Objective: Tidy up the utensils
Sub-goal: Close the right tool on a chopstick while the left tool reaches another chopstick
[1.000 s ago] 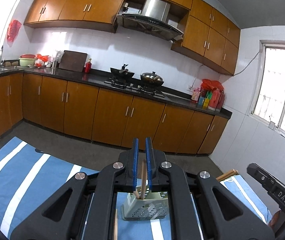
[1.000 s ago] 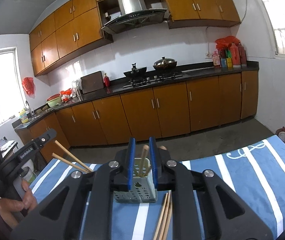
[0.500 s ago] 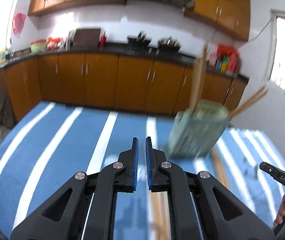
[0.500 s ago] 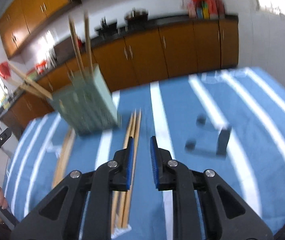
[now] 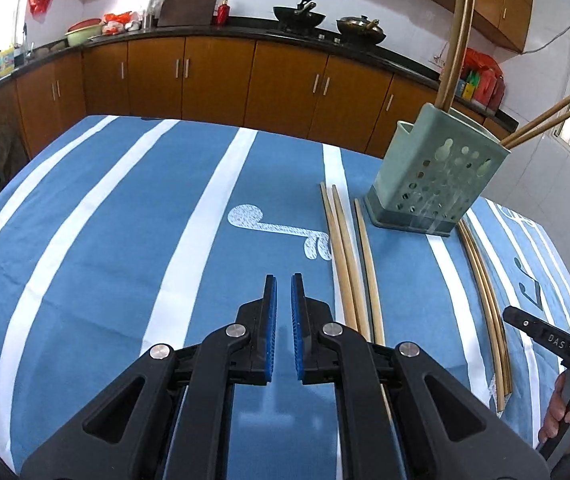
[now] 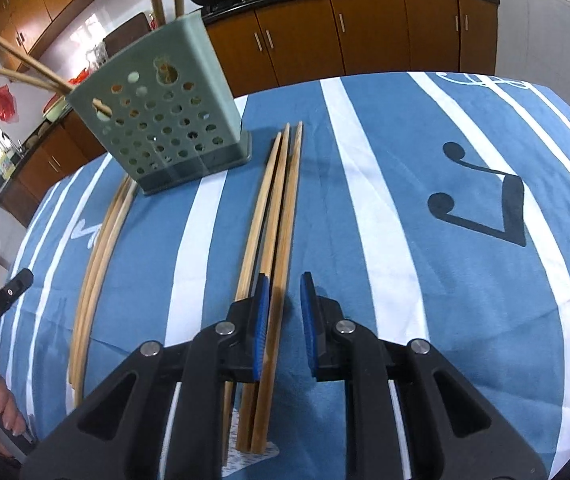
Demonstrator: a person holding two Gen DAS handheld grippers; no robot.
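Here the green perforated utensil holder point(image 6: 157, 120) stands upright on the blue cloth with white stripes point(image 5: 125, 220), four chopsticks poking out of its top: two nearly upright point(image 5: 459, 36), two leaning out over one side point(image 5: 541, 126). Loose chopsticks lie flat on the cloth on both sides of the holder, running from its base toward the cameras: three in one bundle point(image 6: 277, 216) and a curved-looking bundle point(image 6: 101, 240) on the other side, its far end touching the holder's base.

The right gripper point(image 6: 285, 312) hangs over the near part of the three-stick bundle, its blue pads a little apart with nothing pinched; one stick shows in the gap, lying on the cloth below. The left gripper point(image 5: 283, 312) hovers over bare cloth beside the other bundle, its pads nearly together and empty.

Only the right wrist view shows a black music-note print point(image 6: 481, 188) on the cloth; the left wrist view shows a white print point(image 5: 281, 232). Each view catches the other hand point(image 5: 569, 408) at its edge.

Behind the holder run brown kitchen cabinets point(image 5: 205, 76), a dark counter, and two pans point(image 5: 325, 20).
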